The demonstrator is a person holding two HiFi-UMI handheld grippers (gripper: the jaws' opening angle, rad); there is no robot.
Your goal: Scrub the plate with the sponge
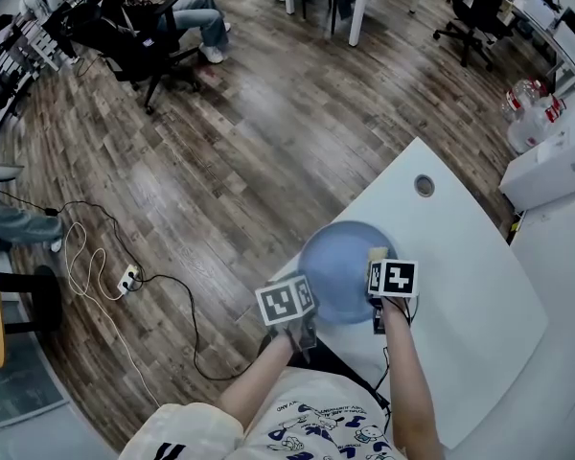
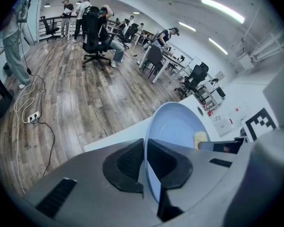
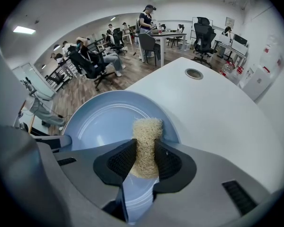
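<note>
A pale blue plate [image 1: 340, 266] sits tilted over the near corner of the white table [image 1: 460, 286]. My left gripper [image 1: 302, 326] is shut on the plate's [image 2: 173, 126] near rim, which runs edge-on between its pads. In the right gripper view the plate [image 3: 104, 122] fills the middle, and a straw-coloured fibrous sponge [image 3: 146, 145] is pinched between the pads of my right gripper [image 3: 144, 162]. The sponge [image 1: 378, 255] rests against the plate's right rim, and in the left gripper view the sponge [image 2: 200, 139] shows at the plate's right edge.
A round cable hole [image 1: 424, 185] lies in the table farther back. A white box [image 1: 551, 166] and plastic bottles [image 1: 532, 103] stand at the right. Cables and a power strip [image 1: 127, 279] lie on the wood floor at left; a seated person [image 1: 172, 17] and office chairs are beyond.
</note>
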